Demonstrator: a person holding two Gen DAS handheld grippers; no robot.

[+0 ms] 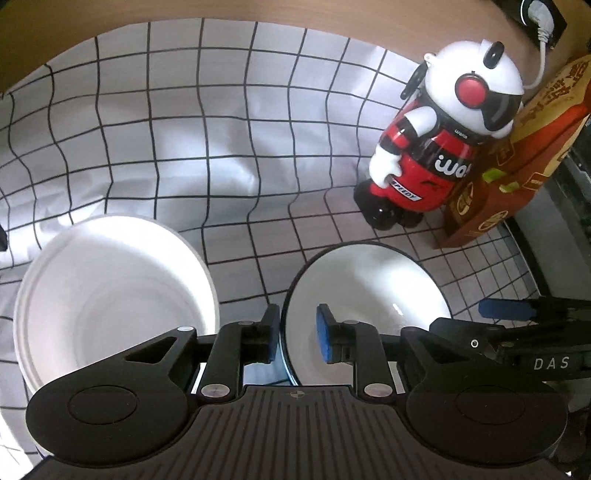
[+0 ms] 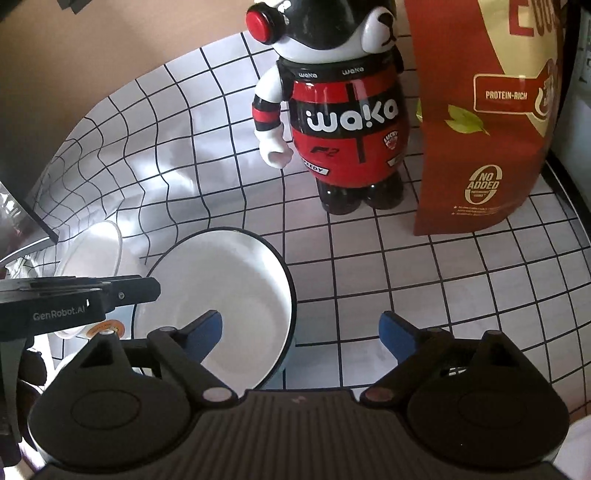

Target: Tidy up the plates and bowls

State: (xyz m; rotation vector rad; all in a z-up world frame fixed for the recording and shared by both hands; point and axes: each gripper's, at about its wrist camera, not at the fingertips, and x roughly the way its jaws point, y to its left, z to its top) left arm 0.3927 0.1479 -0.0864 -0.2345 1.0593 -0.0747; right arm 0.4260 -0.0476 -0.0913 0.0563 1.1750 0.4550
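A white bowl with a dark rim point(image 1: 373, 295) sits on the checked cloth; it also shows in the right wrist view point(image 2: 236, 295). A plain white bowl point(image 1: 110, 295) stands to its left, and shows small at the left of the right wrist view point(image 2: 92, 254). My left gripper point(image 1: 294, 332) straddles the dark-rimmed bowl's left rim, one pad point(image 1: 271, 334) outside and one pad point(image 1: 325, 336) inside, with a gap still showing. My right gripper point(image 2: 301, 334) is open wide over that bowl's right rim, its left finger point(image 2: 207, 330) inside the bowl, its right finger point(image 2: 395, 334) over the cloth.
A red, black and white bear-shaped bottle point(image 1: 439, 140) stands behind the bowls, also in the right wrist view point(image 2: 343, 110). A brown food bag point(image 2: 491, 110) stands right of it. A wall socket point(image 1: 535, 14) is at the back. The checked cloth point(image 1: 221, 129) is wrinkled at left.
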